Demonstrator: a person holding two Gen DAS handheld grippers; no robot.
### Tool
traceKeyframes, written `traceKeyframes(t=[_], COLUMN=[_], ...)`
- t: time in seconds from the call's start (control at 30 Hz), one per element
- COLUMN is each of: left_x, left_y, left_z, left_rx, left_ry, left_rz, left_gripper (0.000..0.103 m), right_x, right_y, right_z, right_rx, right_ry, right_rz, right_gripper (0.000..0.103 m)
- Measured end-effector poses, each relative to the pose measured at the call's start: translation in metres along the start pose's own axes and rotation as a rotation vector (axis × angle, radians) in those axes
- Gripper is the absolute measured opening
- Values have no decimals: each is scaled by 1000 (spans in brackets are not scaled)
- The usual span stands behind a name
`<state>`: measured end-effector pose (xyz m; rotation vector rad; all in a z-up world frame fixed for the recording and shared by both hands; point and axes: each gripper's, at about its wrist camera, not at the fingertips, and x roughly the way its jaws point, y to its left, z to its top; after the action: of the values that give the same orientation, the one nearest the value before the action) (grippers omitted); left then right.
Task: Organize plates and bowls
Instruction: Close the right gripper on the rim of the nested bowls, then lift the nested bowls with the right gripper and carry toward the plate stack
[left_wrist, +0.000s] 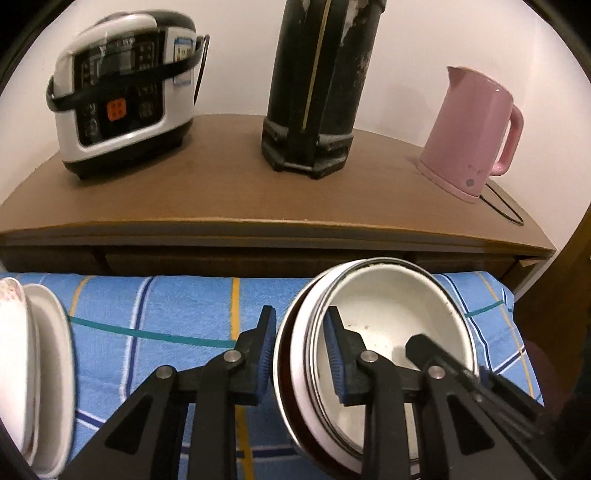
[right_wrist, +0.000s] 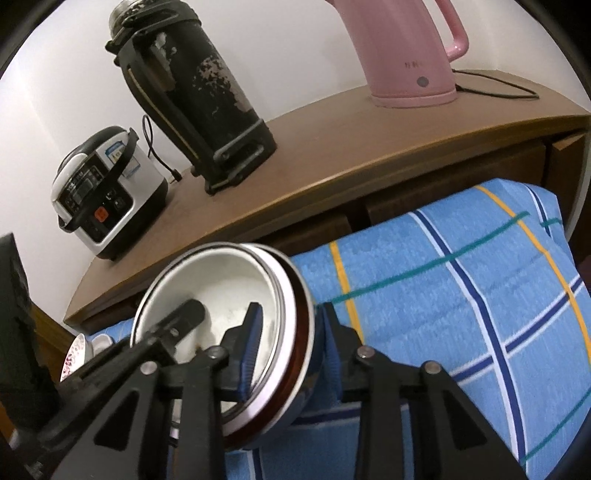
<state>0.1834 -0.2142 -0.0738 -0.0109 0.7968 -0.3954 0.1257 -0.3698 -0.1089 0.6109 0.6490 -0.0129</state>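
A rice cooker (left_wrist: 123, 96), black flask (left_wrist: 317, 88) and pink kettle (left_wrist: 472, 133) stand on the cabinet (left_wrist: 229, 192).

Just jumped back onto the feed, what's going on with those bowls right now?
Both grippers hold the same stack of nested bowls, tipped above the blue checked cloth. The left gripper clamps one side of the rim, the right gripper the opposite side, each with one jaw inside and one outside. More white dishes wait at the cloth's left edge.

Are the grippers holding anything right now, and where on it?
Both hold the nested bowl stack: left gripper clamps its left rim, right gripper its right rim, one finger inside, one outside.
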Motion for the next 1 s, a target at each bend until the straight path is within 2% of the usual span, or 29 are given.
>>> traceKeyframes(t=[0.4,1.0], left_x=[-42,-107], left_y=[7,31], left_z=[-30,-85], left_rx=[12,10], left_ry=[5,-1], left_rz=[-26,6], left_gripper=[29,29], right_x=[-40,-86], right_y=[7,40], right_z=[-27,-85], right_rx=[18,-9], right_ry=[10,41], right_rz=[16,32], right_gripper=[30,30])
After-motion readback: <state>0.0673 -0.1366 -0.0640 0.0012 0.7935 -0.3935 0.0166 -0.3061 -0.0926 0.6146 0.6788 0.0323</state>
